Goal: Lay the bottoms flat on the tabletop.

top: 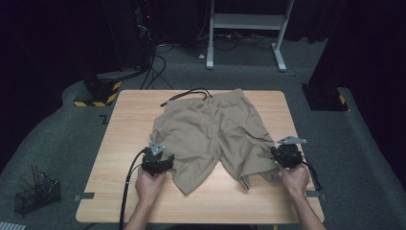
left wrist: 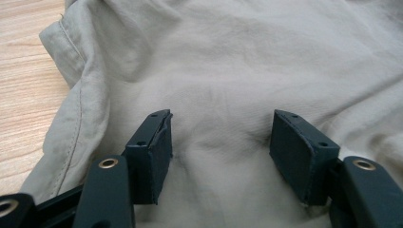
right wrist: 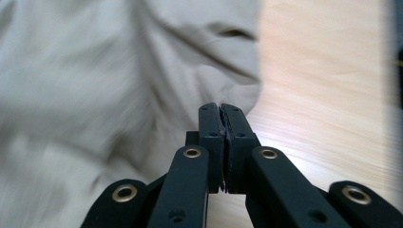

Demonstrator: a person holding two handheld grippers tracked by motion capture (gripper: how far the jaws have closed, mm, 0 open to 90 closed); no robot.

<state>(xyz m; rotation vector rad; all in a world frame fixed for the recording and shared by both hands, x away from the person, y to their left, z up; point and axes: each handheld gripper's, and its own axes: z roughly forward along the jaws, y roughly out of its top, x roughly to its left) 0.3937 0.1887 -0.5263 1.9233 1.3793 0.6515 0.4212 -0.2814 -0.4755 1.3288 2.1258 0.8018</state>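
Khaki shorts [top: 213, 129] lie spread on the wooden table [top: 134, 110], waistband at the far side and both legs pointing toward the person. My left gripper [top: 158, 160] sits at the outer edge of the left leg. Its jaws stand wide open over the rumpled cloth [left wrist: 237, 61], with the left gripper [left wrist: 221, 121] holding nothing. My right gripper [top: 286, 154] is at the outer edge of the right leg. In its own view the right gripper [right wrist: 221, 108] is shut, with no cloth seen between the jaws; the shorts [right wrist: 95, 71] lie to its left and bare wood [right wrist: 323, 95] to its right.
A black drawstring [top: 186, 93] trails from the waistband onto the table's far edge. On the floor stand a wire basket [top: 36, 194] at lower left, a striped black base [top: 95, 93] at far left, a white frame [top: 244, 24] behind, and a black base [top: 325, 96] at right.
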